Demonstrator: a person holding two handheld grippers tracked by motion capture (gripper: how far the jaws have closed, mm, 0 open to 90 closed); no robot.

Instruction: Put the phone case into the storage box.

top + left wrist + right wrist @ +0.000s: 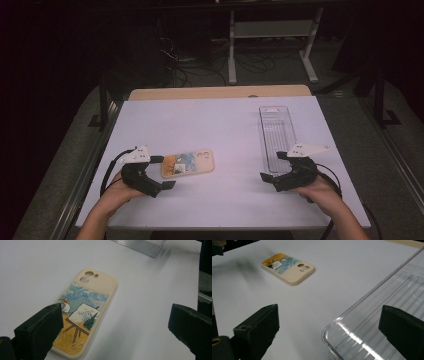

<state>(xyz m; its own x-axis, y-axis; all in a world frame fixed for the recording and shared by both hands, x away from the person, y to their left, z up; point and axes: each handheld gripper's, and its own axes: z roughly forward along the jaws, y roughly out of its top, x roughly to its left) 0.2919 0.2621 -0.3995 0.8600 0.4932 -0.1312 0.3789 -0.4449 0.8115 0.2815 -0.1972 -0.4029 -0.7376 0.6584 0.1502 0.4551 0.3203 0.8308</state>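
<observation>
Beige phone case with a painted easel scene (187, 163) lies flat on the white table (220, 125), just ahead of the left gripper (162, 172); jaws wide apart, nothing held. Right gripper (272, 165) released too, at the near end of the clear plastic tray (276, 132).

In the left gripper view, the near corner of the phone case (85, 312) is covered by the left gripper (115, 327)'s left jaw, and the painted scene is partly hidden there. The clear plastic tray (140, 244) is cut off by the top edge and blurred. In the right gripper view, the tray (372, 315) is cut off at the right and bottom edges, its near end partly masked by the right gripper (328, 330)'s right jaw. In the high view, the case's print (187, 163) is too small to be made out.
</observation>
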